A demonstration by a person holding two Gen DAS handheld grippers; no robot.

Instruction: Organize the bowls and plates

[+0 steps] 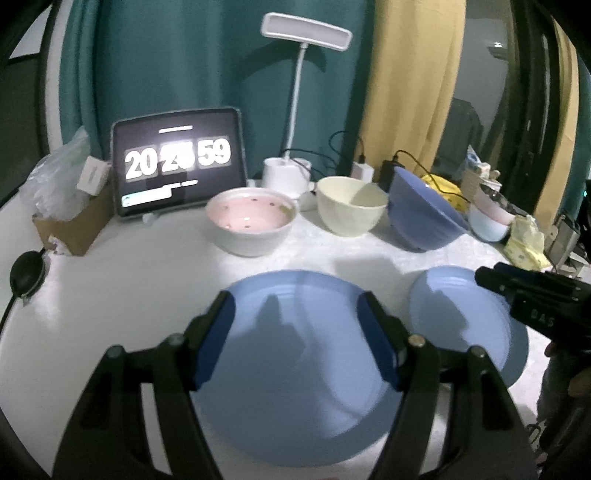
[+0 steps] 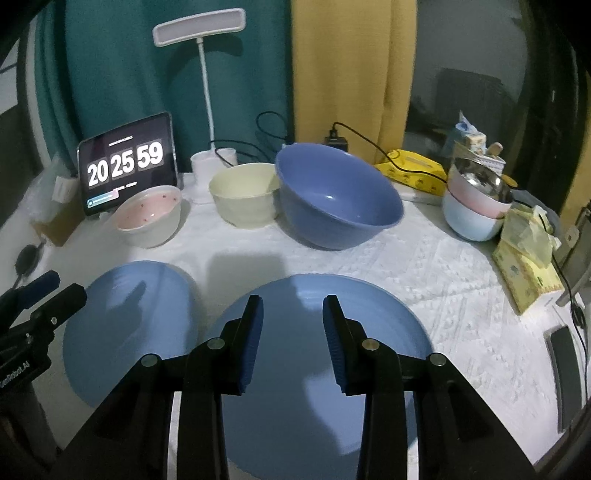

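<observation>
White textured cloth covers the table (image 2: 443, 266), with teal and yellow curtains behind it. From my left wrist camera, the left gripper (image 1: 295, 306) tilts downward over the left blue plate (image 1: 295, 387), its blue-padded jaws spread wide with nothing between them, above the plate and not touching it. My right gripper (image 2: 293, 306) angles down in the same way over the right blue plate (image 2: 388, 325); its jaws stand narrower but apart, and they grip nothing. In each view the other gripper pokes in from the side above its own plate. Both plates lie flat side by side at the near edge, their rims close together. Behind them stand three bowls in a row: a pink-lined bowl (image 2: 149, 218), a cream bowl (image 2: 243, 195) and a large blue bowl (image 2: 340, 199). Farther right are stacked small bowls (image 2: 476, 210), pink on pale blue. A tablet clock (image 2: 127, 162) and a white desk lamp (image 2: 201, 27) stand at the back.
</observation>
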